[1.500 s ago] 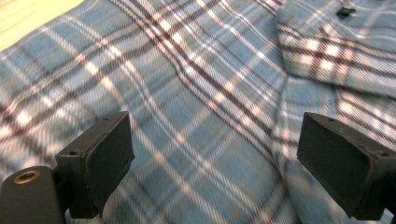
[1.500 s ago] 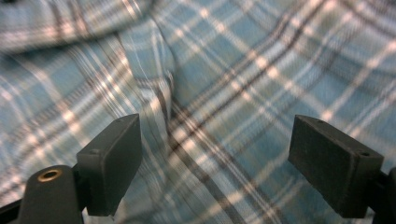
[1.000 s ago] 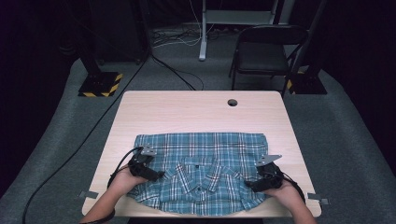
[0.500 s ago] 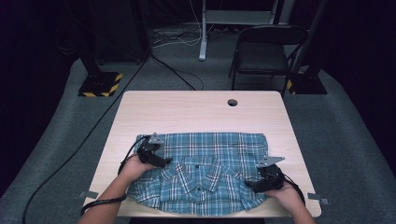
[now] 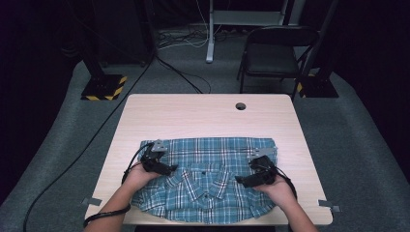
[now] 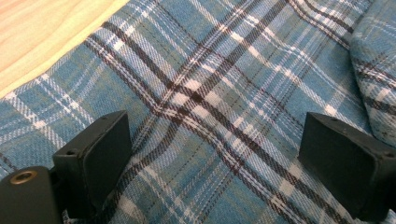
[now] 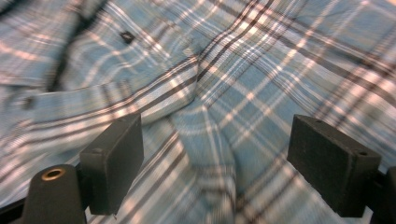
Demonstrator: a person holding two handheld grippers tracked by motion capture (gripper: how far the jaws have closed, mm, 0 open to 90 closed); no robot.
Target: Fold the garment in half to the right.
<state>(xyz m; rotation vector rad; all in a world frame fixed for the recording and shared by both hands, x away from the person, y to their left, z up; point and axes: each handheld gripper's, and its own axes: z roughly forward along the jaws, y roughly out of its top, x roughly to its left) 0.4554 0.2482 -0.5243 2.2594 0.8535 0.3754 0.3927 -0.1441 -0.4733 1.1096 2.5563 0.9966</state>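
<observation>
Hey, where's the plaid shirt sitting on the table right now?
In the high view the plaid shirt lies on the near half of the table, reaching its front edge, with the left gripper and right gripper over its two sides.

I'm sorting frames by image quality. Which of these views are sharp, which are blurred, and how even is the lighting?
Left gripper view: sharp, the weave of the plaid shirt is crisp and evenly lit. Right gripper view: smeared, stripes streak toward the upper left, though the right claw itself stays sharp. High view: the table is brightly lit while the surrounding floor falls off to near black; no glare.
</observation>
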